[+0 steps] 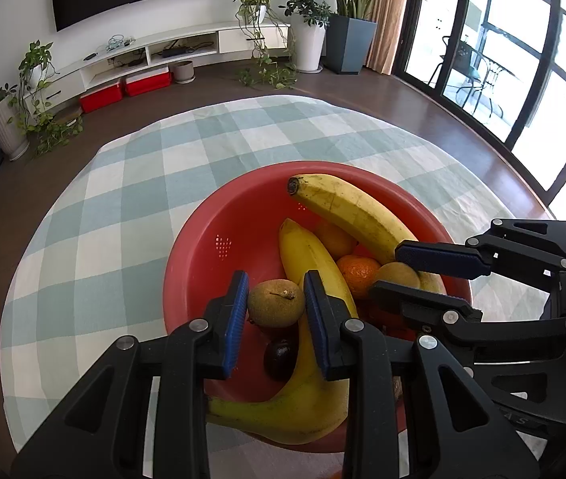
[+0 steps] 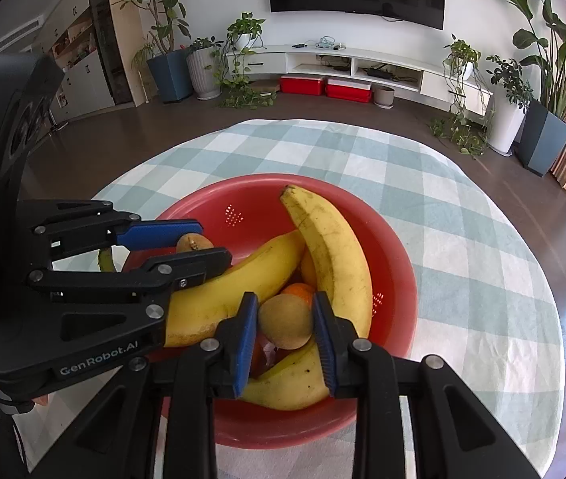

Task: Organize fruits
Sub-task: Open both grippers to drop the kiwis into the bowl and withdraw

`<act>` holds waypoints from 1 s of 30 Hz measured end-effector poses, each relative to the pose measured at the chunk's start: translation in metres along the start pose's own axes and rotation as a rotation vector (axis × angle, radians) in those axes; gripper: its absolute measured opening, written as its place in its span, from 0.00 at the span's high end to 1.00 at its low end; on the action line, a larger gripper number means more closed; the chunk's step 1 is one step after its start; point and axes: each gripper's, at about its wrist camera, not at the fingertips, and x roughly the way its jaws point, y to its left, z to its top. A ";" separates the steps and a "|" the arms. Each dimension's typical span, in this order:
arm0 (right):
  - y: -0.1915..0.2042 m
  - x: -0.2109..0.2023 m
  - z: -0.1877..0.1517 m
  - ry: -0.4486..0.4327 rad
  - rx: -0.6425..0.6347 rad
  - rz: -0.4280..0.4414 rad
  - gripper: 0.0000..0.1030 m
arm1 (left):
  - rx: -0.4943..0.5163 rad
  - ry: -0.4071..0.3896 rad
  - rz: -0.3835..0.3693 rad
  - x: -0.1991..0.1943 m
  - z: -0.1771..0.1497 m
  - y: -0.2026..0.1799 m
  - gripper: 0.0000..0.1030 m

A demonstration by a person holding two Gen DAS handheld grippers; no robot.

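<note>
Left wrist view shows the left gripper (image 1: 276,307) with its blue pads closed against a brown, rough-skinned pear (image 1: 276,302) lying stem-up in the red colander (image 1: 199,247) beside two bananas, while the right gripper (image 2: 286,321) likewise clasps a second brown round fruit (image 2: 285,321).

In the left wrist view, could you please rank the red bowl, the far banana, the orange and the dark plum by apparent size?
1. Red bowl
2. Far banana
3. Orange
4. Dark plum

The orange is partly hidden and the plum lies nearer the camera, so the last two are uncertain.
</note>
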 end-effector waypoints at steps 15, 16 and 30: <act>-0.002 -0.054 -0.018 -0.115 0.039 -0.039 0.40 | 0.006 -0.115 0.025 -0.054 -0.011 -0.013 0.30; -0.003 -0.061 -0.022 -0.131 0.047 -0.041 0.31 | 0.002 -0.133 0.031 -0.061 -0.014 -0.013 0.20; 0.010 -0.128 -0.114 -0.234 0.170 -0.051 0.00 | -0.113 -0.295 0.171 -0.159 -0.124 -0.035 0.00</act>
